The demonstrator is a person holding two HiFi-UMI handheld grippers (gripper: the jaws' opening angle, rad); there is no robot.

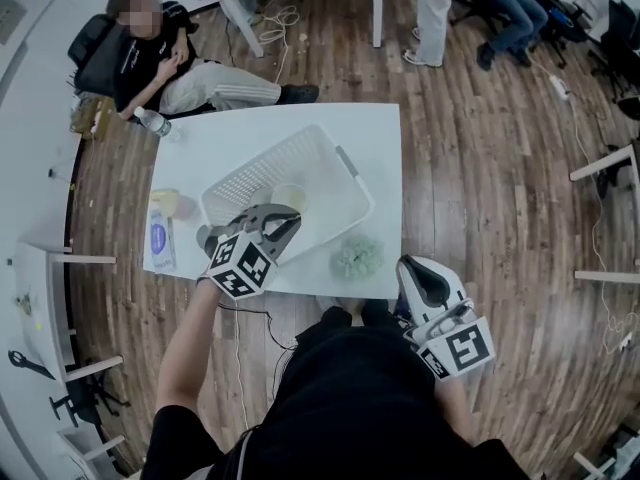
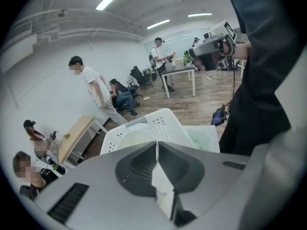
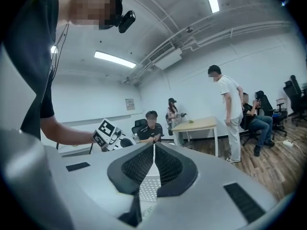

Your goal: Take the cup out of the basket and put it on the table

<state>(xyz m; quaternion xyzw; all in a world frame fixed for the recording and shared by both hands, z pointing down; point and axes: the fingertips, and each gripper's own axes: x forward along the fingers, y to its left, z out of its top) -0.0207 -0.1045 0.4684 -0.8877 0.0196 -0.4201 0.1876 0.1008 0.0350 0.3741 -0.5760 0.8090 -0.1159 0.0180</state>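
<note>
Over the near left corner of the basket (image 1: 250,173), in the head view, the left tongs (image 1: 285,218) point down and away, their tips at the pale cup (image 1: 290,196), which is within the basket's outline. That basket sits askew on the white worktop (image 1: 200,138). One corner comes close to the near edge, while the far strip and the far left corner of the worktop lie bare. A green bundle (image 1: 357,258) rests by the near edge, just beside the basket. A packet (image 1: 160,240) lies along the left edge. The right tongs (image 1: 412,271) hang off the near right corner, over the wooden floor (image 1: 480,168), which runs wide and open to the right.

From the left gripper view, the left tongs (image 2: 156,145) are pressed together on the rim of the cup (image 2: 134,140), with a thin pale sliver between the pads. The cup looms large against the basket (image 2: 163,123) behind it. The right tongs (image 2: 213,44) show high at the right.

From the right gripper view, the right tongs (image 3: 154,152) are pressed together with nothing pinched. Basket mesh (image 3: 148,188) shows through the gap below the pads. The left tongs (image 3: 106,133) appear at the left.
</note>
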